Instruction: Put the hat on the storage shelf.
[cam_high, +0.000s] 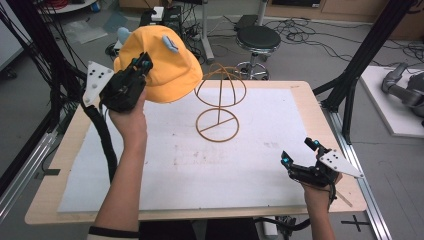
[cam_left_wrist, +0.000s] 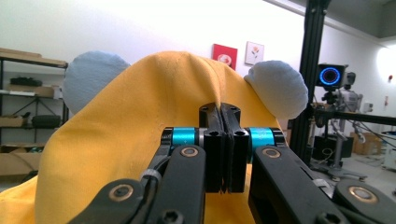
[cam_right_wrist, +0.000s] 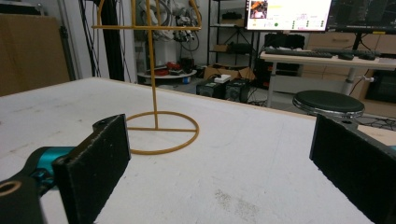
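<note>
White-covered surface (cam_high: 250, 170) mid-frame, wire hat stand (cam_high: 219, 102) at centre; stool (cam_high: 257, 40), cables top. Left hand-held gripper (cam_high: 141, 64) pinches yellow hat (cam_high: 165, 70) upper left. Right hand-held gripper (cam_high: 300, 152) spread, lower right.

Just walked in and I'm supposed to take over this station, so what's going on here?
A person works at the table with a tool in each hand. The left tool is shut on the edge of a yellow hat with pale blue ears, holding it in the air just left of a wire hat stand in the middle of the table. The hat is not on the stand yet. The right tool is open and holds nothing, low over the table's near right corner.
</note>
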